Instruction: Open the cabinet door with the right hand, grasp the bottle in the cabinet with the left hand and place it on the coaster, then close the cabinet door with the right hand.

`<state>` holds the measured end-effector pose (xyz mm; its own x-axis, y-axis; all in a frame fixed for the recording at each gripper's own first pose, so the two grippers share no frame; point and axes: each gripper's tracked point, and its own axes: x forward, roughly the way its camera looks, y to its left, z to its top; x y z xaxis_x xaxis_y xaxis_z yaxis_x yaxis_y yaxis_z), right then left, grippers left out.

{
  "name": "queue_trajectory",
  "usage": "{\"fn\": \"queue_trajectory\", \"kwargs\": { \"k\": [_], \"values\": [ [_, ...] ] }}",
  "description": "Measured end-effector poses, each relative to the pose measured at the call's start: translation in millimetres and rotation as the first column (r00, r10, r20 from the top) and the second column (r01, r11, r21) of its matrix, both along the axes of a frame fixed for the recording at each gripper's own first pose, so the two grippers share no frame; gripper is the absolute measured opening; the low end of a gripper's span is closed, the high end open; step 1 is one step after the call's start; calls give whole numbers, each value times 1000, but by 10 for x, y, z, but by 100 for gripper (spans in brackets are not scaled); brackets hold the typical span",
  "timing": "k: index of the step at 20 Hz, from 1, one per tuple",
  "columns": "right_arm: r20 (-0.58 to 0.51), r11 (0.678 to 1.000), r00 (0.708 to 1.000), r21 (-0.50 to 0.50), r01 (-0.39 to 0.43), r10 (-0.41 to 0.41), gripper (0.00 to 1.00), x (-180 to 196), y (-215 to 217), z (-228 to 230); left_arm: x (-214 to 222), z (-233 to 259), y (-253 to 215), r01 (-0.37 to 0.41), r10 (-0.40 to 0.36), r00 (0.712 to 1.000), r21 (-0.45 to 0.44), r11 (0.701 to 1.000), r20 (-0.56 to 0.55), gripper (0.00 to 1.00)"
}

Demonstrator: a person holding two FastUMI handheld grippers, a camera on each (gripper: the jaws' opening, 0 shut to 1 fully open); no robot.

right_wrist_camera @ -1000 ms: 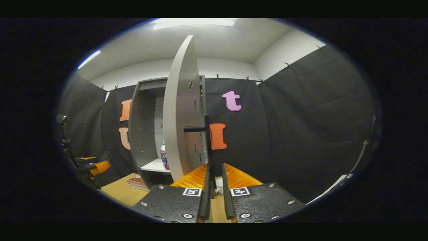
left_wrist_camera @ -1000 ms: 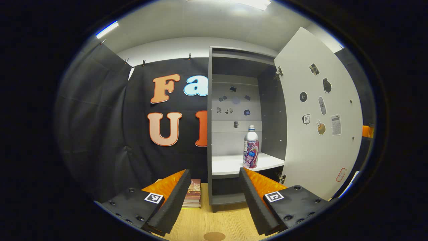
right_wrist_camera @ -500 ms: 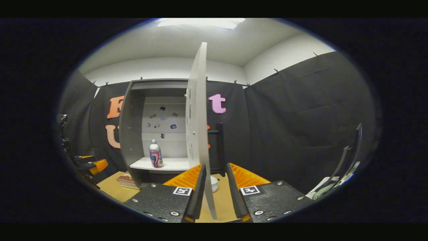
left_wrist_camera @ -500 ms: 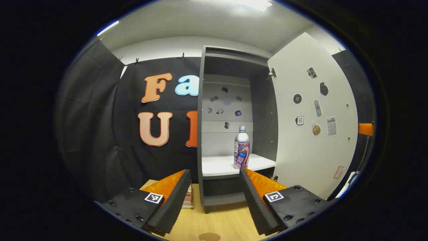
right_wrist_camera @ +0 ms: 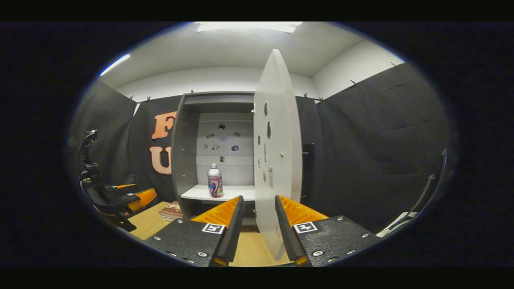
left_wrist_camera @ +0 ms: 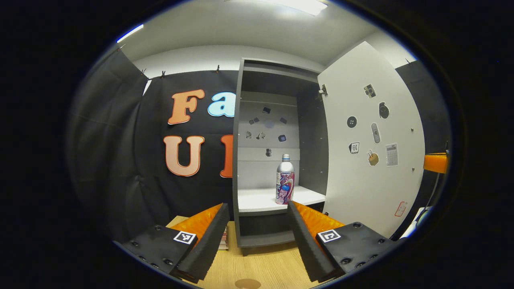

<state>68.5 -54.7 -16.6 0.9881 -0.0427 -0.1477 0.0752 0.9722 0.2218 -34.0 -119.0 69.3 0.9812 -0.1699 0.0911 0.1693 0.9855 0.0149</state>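
The left gripper (left_wrist_camera: pixel 257 210) hangs in front of the open cabinet (left_wrist_camera: pixel 239 160), its fingers (left_wrist_camera: pixel 215 228) spread wide with nothing between them; the bottle (left_wrist_camera: pixel 284 180) stands upright on the white shelf (left_wrist_camera: pixel 257 198) inside, long axis vertical, ahead of the fingers and a little right of the gap's centre, just above the tip of the right-hand finger as the left gripper view frames it, and clearly deeper in; a stack of books (left_wrist_camera: pixel 223 242) lies on the wooden surface (left_wrist_camera: pixel 261 267) at the cabinet's foot, and a round coaster (left_wrist_camera: pixel 247 283) sits on that surface near the lower edge of the view; to the right the cabinet door (left_wrist_camera: pixel 373 140) stands swung out, its inner face dotted with stickers. In the right gripper view the door (right_wrist_camera: pixel 277 160) shows nearly edge-on, its lower edge rising between the right gripper's (right_wrist_camera: pixel 259 206) parted fingers, though whether they touch it cannot be told; the bottle (right_wrist_camera: pixel 215 181) lies left of that door, so the left gripper looks the nearer, with a straight reach forward and slightly right likely next.
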Motion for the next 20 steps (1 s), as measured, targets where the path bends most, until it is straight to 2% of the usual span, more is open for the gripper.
{"fn": "queue_trajectory", "kwargs": {
  "k": [4,7,8,9,10,11,12,17,19,20],
  "values": [
    [11,995,995,3,-101,101,54,72,273,0,-5,3,-19,-18,18,1000,11,1000,1,94],
    [6,988,988,4,-154,154,61,164,456,-36,48,-32,-122,2,-2,1000,17,1000,-9,94],
    [2,987,987,7,-161,161,59,204,498,-53,97,-47,-165,12,-12,1000,14,1000,-12,94],
    [2,986,986,8,-166,166,65,246,536,-64,169,-54,-195,24,-24,1000,10,1000,-14,95],
    [3,986,987,7,-164,164,63,302,572,-80,261,-52,-226,37,-37,999,7,999,-14,95],
    [4,988,988,7,-156,156,70,347,574,-93,355,-54,-265,51,-51,999,5,999,-11,94],
    [3,989,989,6,-145,145,72,429,584,-113,468,-48,-297,66,-66,998,4,998,-9,95],
    [-33,997,997,-30,-74,73,81,691,539,-174,1042,-67,-516,168,-168,986,-6,986,-4,95],
    [-28,999,999,-41,-36,35,78,791,524,-167,1272,-68,-609,211,-211,977,5,977,5,94],
    [-30,999,999,-43,-19,17,83,830,516,-175,1378,-70,-659,232,-232,973,13,973,5,94]
  ]
}}
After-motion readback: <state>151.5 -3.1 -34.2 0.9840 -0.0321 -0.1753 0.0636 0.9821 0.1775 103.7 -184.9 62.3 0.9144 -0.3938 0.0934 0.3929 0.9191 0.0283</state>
